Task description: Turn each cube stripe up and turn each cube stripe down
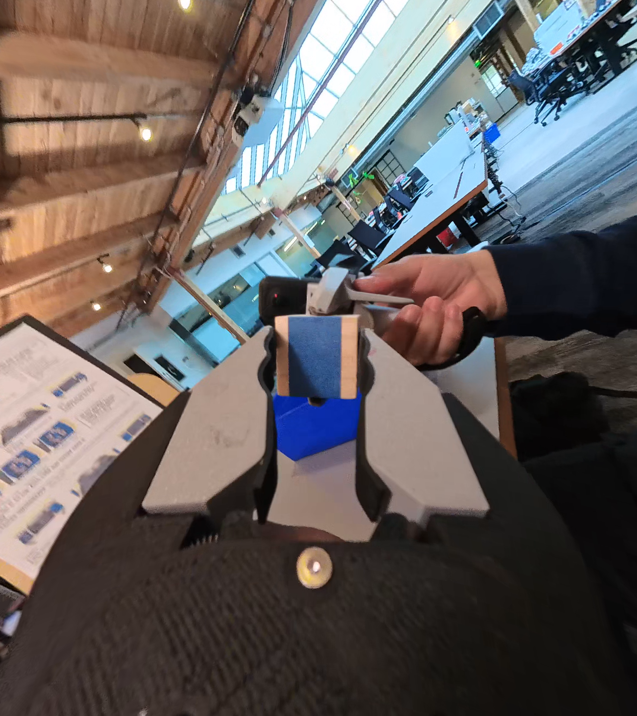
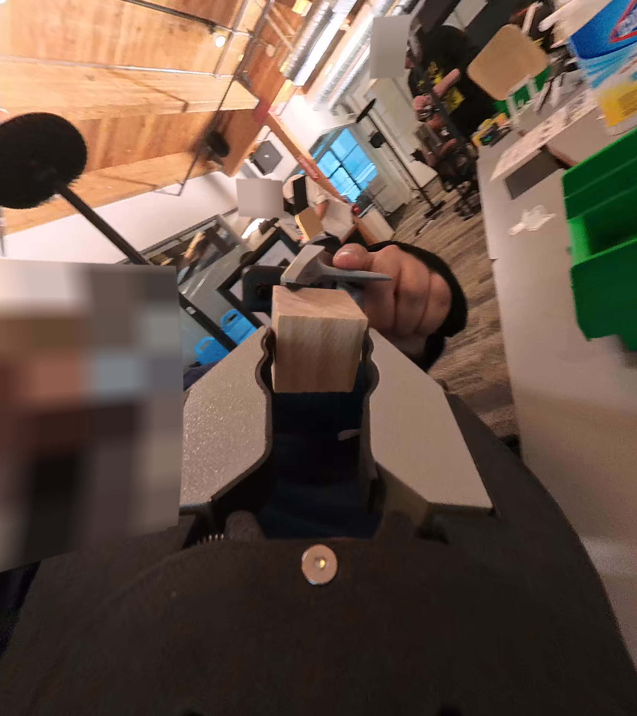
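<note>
A wooden cube is held up in the air between both grippers, which face each other. In the left wrist view its near face shows a wide blue stripe, and my left gripper is shut on its two sides. In the right wrist view the same cube shows only plain wood faces, and my right gripper is shut on its sides. Behind the cube each view shows the other gripper in a hand, the right one and the left one, with fingers above and below the cube.
A blue box stands on the white table below the cube. A board with a printed sheet leans at the left. Green bins sit on a table at the right. People stand in the background.
</note>
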The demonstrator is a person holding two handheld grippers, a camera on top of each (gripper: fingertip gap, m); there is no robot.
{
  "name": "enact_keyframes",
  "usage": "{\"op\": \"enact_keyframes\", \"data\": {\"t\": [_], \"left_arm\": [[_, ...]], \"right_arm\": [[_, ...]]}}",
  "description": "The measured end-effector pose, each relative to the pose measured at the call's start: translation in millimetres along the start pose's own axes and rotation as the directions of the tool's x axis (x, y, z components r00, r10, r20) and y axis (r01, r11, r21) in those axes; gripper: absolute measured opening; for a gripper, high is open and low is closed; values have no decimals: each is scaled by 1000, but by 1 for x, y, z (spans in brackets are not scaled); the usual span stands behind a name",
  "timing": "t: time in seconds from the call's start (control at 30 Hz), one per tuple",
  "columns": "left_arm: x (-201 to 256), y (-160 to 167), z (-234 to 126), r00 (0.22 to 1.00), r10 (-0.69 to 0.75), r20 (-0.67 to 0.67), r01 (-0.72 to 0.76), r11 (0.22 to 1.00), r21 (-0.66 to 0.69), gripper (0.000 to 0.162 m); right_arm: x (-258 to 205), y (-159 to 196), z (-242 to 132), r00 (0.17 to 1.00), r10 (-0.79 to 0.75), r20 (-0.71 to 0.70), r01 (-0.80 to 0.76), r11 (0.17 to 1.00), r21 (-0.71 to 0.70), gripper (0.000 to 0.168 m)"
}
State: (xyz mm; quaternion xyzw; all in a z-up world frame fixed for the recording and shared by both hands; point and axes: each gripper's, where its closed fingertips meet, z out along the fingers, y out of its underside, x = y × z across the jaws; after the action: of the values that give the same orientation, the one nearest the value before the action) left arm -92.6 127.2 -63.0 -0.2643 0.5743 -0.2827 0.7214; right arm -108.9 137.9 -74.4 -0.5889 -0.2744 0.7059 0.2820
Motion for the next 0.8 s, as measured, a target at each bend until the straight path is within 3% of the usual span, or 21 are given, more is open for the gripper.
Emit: {"op": "enact_keyframes", "data": {"t": [0.03, 0.17, 0.23, 0.27, 0.33, 0.4, 0.43, 0.6, 0.8], "left_arm": [[0, 3, 0, 1000, -29, 2, 29, 1000, -9, 40], [-15, 2, -12, 993, -87, 81, 87, 996, 9, 49], [-29, 7, -20, 990, -76, 119, 82, 996, -39, 49], [-40, 11, -25, 984, -68, 164, 81, 994, -76, 49], [-61, 22, -34, 965, -87, 248, 125, 982, -143, 46], [-78, 36, -42, 939, -127, 321, 197, 960, -197, 46], [-85, 42, -45, 926, -140, 352, 224, 951, -212, 44], [-94, 67, -50, 894, -185, 408, 313, 910, -274, 41], [-74, 79, -46, 940, -129, 317, 251, 890, -381, 43]], "right_arm": [[4, 0, -2, 999, -14, -29, 14, 1000, -3, 43], [7, -15, -29, 983, -85, -160, 89, 996, 21, 43], [14, -37, -70, 917, -161, -366, 197, 978, 64, 43], [25, -47, -100, 825, -196, -530, 264, 963, 55, 43], [54, -58, -181, 517, -176, -838, 321, 947, 0, 43], [75, -51, -252, 230, -87, -969, 269, 963, -22, 43], [83, -46, -273, 151, -66, -986, 240, 970, -28, 43], [131, -13, -313, -50, -98, -994, -18, 995, -98, 44], [168, 5, -316, -129, -178, -976, -201, 968, -150, 44]]}}
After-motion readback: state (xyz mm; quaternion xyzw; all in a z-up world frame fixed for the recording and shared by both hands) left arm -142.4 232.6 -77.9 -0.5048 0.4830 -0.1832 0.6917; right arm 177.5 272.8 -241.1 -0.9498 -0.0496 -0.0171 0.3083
